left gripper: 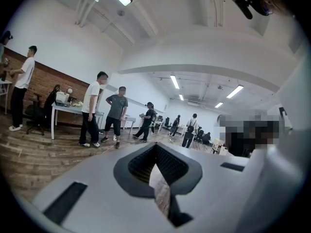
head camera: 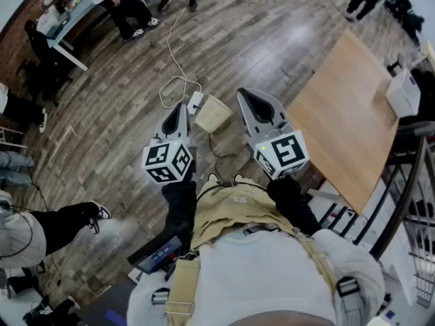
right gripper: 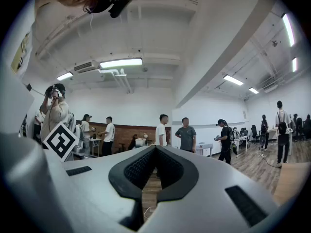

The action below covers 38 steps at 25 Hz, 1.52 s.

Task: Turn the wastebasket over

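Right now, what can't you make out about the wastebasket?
- Beige tapered wastebasket on the wood floor: too small in head view to tell upright from tipped, or contents.
- Same basket: outside left tool and right tool views; both look across the room.

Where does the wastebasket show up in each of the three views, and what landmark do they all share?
Head view: the wastebasket is on the wood floor near centre, between the tips of the left gripper and the right gripper.
Left gripper view: not in it.
Right gripper view: not in it.
Shared landmark: the brick wall, at left and mid-frame.
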Tool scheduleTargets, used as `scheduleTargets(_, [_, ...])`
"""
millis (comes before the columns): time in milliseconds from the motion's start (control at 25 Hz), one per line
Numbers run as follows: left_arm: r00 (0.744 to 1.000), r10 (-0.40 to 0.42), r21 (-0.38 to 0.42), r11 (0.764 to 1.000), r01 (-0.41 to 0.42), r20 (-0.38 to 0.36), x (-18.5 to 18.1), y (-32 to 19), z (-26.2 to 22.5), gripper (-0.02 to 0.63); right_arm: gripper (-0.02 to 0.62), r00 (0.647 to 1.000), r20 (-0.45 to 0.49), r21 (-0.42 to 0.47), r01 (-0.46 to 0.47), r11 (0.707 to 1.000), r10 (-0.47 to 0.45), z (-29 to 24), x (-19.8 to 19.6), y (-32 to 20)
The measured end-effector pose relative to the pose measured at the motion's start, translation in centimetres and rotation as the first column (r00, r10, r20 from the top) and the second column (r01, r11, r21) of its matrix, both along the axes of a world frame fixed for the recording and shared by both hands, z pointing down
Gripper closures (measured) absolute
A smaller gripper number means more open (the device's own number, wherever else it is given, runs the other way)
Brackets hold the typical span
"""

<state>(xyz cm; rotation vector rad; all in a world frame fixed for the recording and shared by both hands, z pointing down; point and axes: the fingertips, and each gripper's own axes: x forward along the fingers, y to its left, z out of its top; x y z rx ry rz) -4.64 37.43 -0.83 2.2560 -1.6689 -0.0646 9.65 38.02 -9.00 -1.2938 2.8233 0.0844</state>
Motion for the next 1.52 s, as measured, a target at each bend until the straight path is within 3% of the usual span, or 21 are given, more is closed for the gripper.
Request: scheduleTargets(1520, [0.998,0.043,-0.036,0.998,-0.045,-0.041,-2.0,-1.7,1.9,0.604,0.574,0.999,-0.028,-0.064,-0.032,0.997,0.03,2.4,-2.4,-1.4])
